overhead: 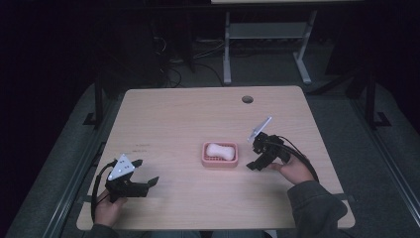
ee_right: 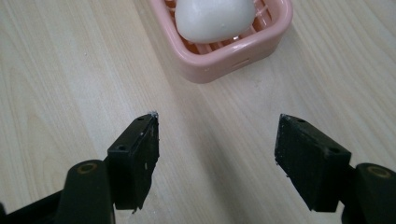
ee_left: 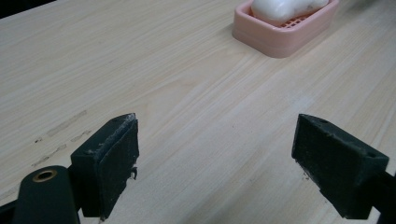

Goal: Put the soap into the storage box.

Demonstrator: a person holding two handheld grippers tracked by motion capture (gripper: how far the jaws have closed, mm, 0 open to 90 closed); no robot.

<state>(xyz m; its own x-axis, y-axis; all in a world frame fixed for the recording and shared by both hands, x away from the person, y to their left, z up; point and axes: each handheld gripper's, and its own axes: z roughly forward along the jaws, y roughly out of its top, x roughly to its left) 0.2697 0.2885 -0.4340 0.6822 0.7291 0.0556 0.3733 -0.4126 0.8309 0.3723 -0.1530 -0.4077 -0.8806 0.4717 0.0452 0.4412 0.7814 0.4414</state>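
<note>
While both grippers stand open and empty, a white soap [overhead: 221,150] lies in a pink dish [overhead: 219,161] near the middle of the table [overhead: 173,114].

Seen from the high view, the right gripper [overhead: 257,162] sits just right of the dish, close but not touching, its 2 jaws spread wide and pointed toward it. The left gripper [overhead: 144,177] rests well to the left of the dish, nearer the person's edge, jaws also apart with bare wood between them.

From the right gripper view, the soap [ee_right: 215,18] looks smooth, rounded and glossy, resting on the slotted floor of the dish [ee_right: 233,53]. From the left gripper view, the dish [ee_left: 285,37] lies far ahead.

Judging by its look, the soap is light, firm and probably slippery; its curved sides could squirt out of a hard pinch. A hold across its narrower middle, with moderate pressure, seems safest. The dish appears to be light, stiff plastic with a raised rim; pinching 1 wall would likely lift it, though it may tilt and let the soap slide.
</note>
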